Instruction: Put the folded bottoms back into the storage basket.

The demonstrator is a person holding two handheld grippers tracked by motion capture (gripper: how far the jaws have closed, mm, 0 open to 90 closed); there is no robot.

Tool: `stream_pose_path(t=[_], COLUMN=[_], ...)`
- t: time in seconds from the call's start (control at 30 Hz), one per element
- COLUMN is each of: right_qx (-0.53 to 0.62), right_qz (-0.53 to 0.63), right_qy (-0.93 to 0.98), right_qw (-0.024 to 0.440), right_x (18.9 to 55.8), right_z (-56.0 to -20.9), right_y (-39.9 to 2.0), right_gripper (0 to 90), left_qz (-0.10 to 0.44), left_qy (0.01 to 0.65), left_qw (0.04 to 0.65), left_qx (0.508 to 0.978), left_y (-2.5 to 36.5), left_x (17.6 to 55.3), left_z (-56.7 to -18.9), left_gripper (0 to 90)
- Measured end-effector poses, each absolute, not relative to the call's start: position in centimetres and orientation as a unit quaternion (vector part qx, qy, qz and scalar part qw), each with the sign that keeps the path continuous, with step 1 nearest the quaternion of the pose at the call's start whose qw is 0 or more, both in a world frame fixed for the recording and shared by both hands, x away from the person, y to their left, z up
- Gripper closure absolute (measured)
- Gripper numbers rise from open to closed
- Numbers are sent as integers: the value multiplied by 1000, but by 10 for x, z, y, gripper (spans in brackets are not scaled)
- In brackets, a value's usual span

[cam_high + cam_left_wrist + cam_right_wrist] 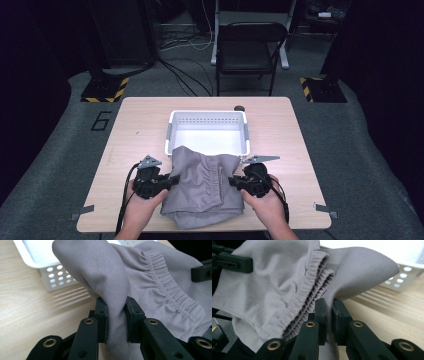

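Gripping the shorts (202, 187) at both sides — left gripper (172, 180) and right gripper (232, 181) jaws clamped on cloth — basket (172, 120) waits, drop-in not yet done.

Grey shorts (202, 187), elastic waistband, folded, pinched at both sides, far edge draped over white basket (207, 116) rim.

Dark room, grey carpet (60, 150), black folding chair (250, 47) behind wooden table (140, 125)
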State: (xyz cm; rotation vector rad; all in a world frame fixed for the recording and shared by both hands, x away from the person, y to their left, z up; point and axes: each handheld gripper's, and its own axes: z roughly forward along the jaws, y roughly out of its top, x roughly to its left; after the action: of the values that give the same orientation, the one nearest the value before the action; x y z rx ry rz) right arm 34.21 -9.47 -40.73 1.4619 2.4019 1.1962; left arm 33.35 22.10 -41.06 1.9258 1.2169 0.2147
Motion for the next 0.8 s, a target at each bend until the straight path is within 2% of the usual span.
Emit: stream_pose_path(t=[0.4, 0.8], right_qx=[484, 466], right_qz=[402, 399], right_qy=[776, 787], right_qw=[42, 60], right_x=[349, 359], right_z=[-386, -375], right_y=[-102, -97], right_gripper=[840, 841], left_qz=[95, 96], left_qy=[476, 472], left_qw=[420, 422], left_qx=[766, 768], left_y=[218, 219], left_x=[342, 349], left_z=[-392, -379], left_gripper=[746, 747])
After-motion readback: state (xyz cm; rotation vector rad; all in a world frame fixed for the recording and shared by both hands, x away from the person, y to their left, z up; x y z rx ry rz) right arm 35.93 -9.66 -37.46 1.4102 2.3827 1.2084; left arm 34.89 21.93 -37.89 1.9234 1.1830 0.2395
